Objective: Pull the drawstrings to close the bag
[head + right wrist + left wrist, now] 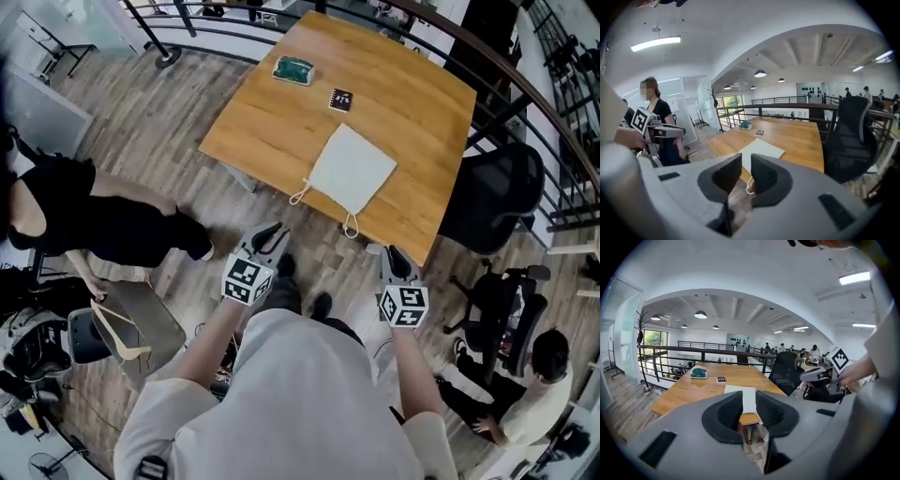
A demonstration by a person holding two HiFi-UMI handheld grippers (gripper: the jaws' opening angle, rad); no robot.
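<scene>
A white drawstring bag [352,169] lies flat near the front edge of the wooden table [394,84]. One cord loop [300,195] hangs at its left corner and another [352,226] over the table edge. My left gripper [270,238] and right gripper [394,255] hover short of the table, apart from the bag. In the left gripper view the jaws [749,397] stand open and empty, with the bag [736,389] beyond them. In the right gripper view the jaws [746,161] are open by a narrow gap, framing the bag [764,149] and a cord loop [750,187].
A green packet [293,70] and a small black card [340,99] lie on the far part of the table. A black office chair [497,197] stands at the table's right. A person in black [84,216] is at the left, another sits at the lower right [539,384].
</scene>
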